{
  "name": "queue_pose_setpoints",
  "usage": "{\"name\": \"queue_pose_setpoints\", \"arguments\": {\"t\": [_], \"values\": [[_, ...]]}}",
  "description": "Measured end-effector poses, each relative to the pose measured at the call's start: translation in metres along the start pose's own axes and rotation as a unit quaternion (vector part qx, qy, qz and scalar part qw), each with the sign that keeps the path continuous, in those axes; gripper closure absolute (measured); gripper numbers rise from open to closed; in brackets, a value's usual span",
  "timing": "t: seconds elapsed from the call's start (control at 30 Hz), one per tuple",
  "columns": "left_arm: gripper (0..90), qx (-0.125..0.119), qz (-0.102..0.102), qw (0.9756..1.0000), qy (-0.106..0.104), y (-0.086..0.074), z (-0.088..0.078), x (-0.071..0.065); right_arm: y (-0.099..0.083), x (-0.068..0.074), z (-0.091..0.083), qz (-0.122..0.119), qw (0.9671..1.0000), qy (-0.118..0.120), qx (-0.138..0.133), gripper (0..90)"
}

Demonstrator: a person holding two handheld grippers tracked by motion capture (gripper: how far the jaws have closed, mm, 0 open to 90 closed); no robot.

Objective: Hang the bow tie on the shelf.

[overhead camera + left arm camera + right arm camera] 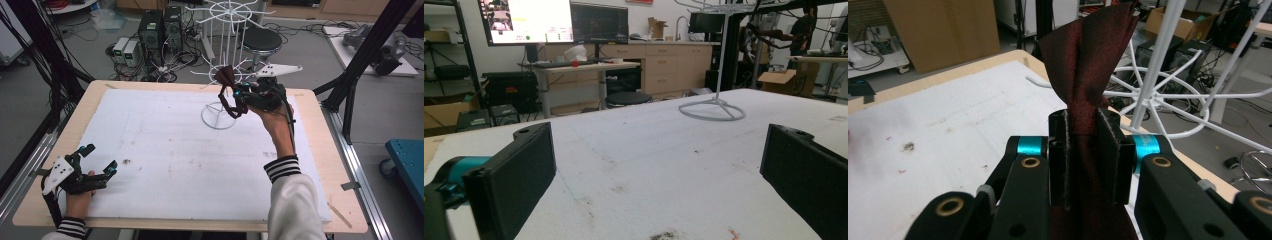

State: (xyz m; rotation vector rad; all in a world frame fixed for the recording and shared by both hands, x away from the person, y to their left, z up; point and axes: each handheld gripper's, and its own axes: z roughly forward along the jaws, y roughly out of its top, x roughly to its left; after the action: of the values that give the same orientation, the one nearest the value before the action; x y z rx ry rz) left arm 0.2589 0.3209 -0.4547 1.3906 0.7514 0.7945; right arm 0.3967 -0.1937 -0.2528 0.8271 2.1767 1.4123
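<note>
1. At the left of the high view, our left tool [100, 159] sits low over the near left corner of the table [150, 145]. Its jaws are spread wide with nothing between them.
2. Further right, our right tool [229, 93] is raised above the far side of the table and pinches a dark red tie [226, 80]. The tie's loop hangs below the jaws, just beside the white wire rack [227, 30].
3. We judge that we are carrying the tie to the rack in order to hang it on one of the arms.
4. The next move calls for lifting the tie level with a free arm and bringing the loop or fold over it. We should spread the jaws only once the cloth rests on the wire. The slick cloth may slide off a thin arm.
5. The left gripper view shows the rack's ring base [712, 111] standing on the table, well apart from the spread jaws.
6. The right gripper view shows the grip closely: the tie [1087, 65] is folded and pressed between the two pads, and its free end stands up above them. The rack's post [1158, 60] rises just beyond. The high view cannot show that detail, but it gives both hands' places at once.
</note>
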Motion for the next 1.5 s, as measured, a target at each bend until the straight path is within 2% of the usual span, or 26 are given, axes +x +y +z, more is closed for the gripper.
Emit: {"name": "queue_pose_setpoints", "arguments": {"t": [0.33,0.73,1.23,1.37,1.43,1.5], "values": [[1.8,-0.001,-0.001,1.0,0.0,0.0,0.0,0.0,-0.004,-0.008,0.008,0.008,0.9996,-0.021,0.018,76.3],[1.8,-0.001,0.0,1.0,0.001,0.0,0.0,0.0,-0.004,-0.008,0.013,-0.001,0.999,-0.034,0.028,75.1],[1.8,-0.002,0.0,1.0,0.001,0.0,0.0,0.0,-0.005,-0.01,0.012,-0.001,0.999,-0.04,0.018,69.2],[1.8,-0.003,0.0,1.0,0.001,0.0,0.0,0.0,-0.004,-0.01,0.011,-0.01,0.9988,-0.045,0.015,64.7],[1.8,-0.002,0.0,1.0,0.001,0.0,0.0,0.0,-0.004,-0.009,0.011,-0.014,0.9986,-0.05,0.013,59.8],[1.8,-0.003,0.0,1.0,0.001,0.0,0.0,0.0,-0.004,-0.008,0.01,-0.015,0.9979,-0.063,0.009,50.8]]}}
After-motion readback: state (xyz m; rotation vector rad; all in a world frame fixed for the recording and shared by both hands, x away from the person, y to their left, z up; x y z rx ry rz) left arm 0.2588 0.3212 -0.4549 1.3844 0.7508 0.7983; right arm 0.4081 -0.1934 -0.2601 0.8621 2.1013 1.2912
